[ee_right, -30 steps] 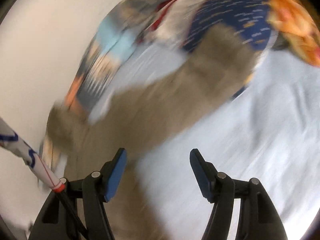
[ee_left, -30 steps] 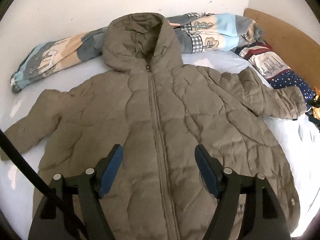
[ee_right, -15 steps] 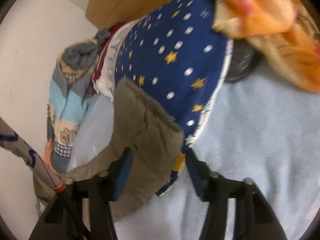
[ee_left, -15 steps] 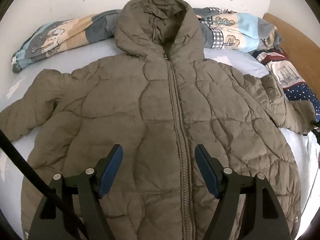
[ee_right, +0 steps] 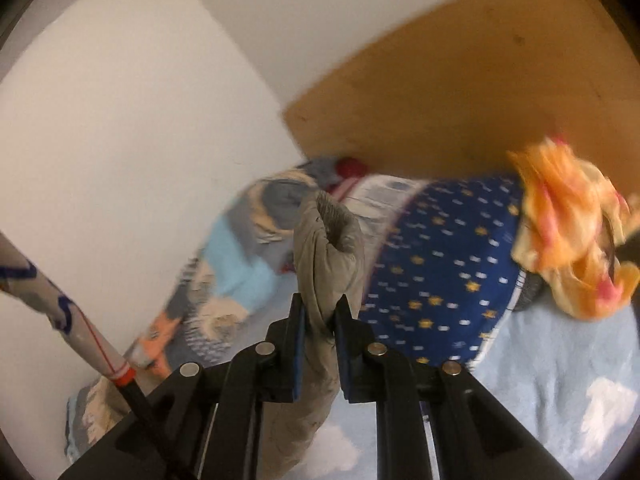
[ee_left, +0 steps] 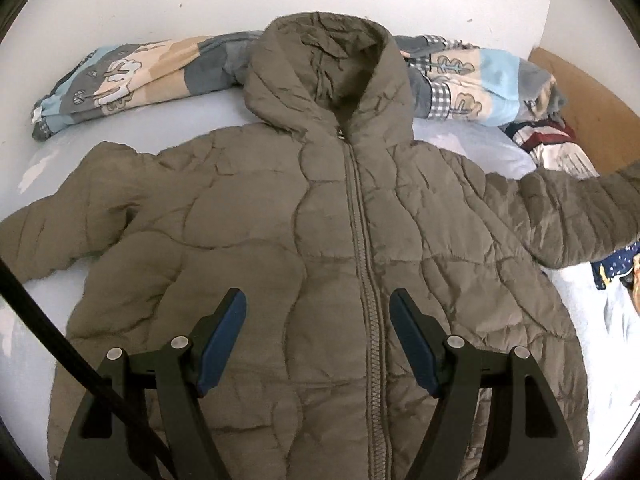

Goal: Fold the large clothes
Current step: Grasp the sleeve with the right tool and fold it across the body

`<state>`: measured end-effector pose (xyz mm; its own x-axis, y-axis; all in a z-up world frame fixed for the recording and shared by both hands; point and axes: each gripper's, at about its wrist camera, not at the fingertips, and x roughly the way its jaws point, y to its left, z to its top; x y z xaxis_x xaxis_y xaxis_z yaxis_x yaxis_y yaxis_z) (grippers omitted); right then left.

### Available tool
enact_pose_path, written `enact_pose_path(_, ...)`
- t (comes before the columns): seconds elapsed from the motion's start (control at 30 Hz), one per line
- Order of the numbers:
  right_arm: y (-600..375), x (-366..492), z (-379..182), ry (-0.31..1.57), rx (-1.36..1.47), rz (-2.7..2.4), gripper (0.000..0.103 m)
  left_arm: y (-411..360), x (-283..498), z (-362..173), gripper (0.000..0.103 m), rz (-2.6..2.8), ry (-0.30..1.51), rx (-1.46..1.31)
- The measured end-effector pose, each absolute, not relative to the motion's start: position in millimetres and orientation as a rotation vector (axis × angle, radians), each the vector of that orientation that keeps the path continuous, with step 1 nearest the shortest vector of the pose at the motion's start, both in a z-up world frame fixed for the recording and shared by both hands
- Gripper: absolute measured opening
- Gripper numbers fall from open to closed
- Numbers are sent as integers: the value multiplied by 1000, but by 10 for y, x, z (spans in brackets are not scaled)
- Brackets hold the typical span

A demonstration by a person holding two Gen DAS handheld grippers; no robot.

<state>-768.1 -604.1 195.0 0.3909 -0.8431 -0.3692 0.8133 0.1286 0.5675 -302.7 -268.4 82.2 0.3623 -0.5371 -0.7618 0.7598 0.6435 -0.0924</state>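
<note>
While your right gripper (ee_right: 320,320) is closing on the jacket (ee_left: 320,260) sleeve cuff (ee_right: 328,240), lifted at the bed's right, that shallow bite could slip; your left gripper (ee_left: 318,344) hovers wide, empty.

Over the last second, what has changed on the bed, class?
The right claw is closing on the jacket's sleeve cuff and has lifted it off the bed. The left claw stayed open above the jacket, holding nothing.
</note>
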Motion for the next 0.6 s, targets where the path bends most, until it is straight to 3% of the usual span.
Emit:
enact_pose_path(0.4, -5169, -5992, 2503, 52, 654, -779, 15, -2315, -2687, 1103, 73, -796, 827, 192)
enact_pose_path(0.6, -4689, -4954, 2427, 141, 602, -569, 15, -2121, -2506, 1134, 73, -770, 853, 149)
